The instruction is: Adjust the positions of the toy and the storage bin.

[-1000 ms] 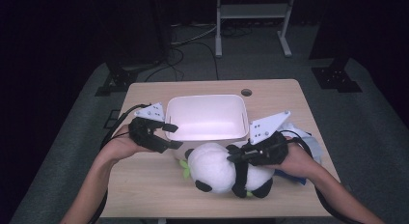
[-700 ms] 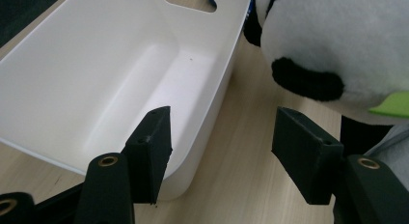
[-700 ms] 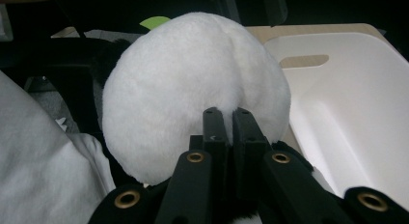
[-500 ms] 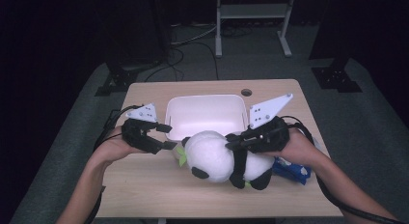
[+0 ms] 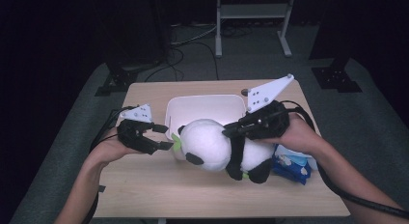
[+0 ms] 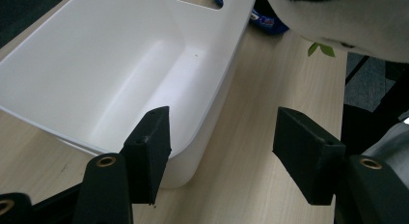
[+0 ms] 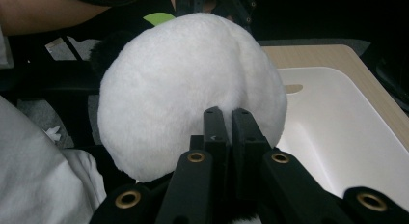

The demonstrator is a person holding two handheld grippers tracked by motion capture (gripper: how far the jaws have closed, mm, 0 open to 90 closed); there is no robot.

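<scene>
At the near edge of a pale wooden worktop (image 5: pixel 144 185), the right gripper (image 5: pixel 230 131) holds a plush black-and-white panda toy (image 5: pixel 212 147) with its fingers (image 7: pixel 214 132) clenched on the fabric at the back of the toy's neck. In the high view the panda is tilted, its round white head (image 7: pixel 188 93) lying over the near rim of a white rectangular plastic tub (image 5: pixel 202 105) and its black legs hanging lower toward the person's side. The right gripper view looks along the two pressed-together fingers straight at the back of the white head, with the tub's hollow to the right of it.

The left gripper (image 5: pixel 161 137) sits at the tub's left side, its fingers (image 6: pixel 149 151) released and spread, with nothing between them. In the left gripper view one finger stands in front of the tub's near corner, the other over bare wood, and the panda's white fur and a small green leaf (image 6: pixel 320 49) hang at the top right.

A blue packet of wet wipes (image 5: pixel 292 166) lies on the worktop just beside the panda's legs, under the person's right hand (image 5: pixel 294 134). A grey three-cornered plate (image 5: pixel 267 92) rises above the right gripper, and black cables trail from both grippers.
</scene>
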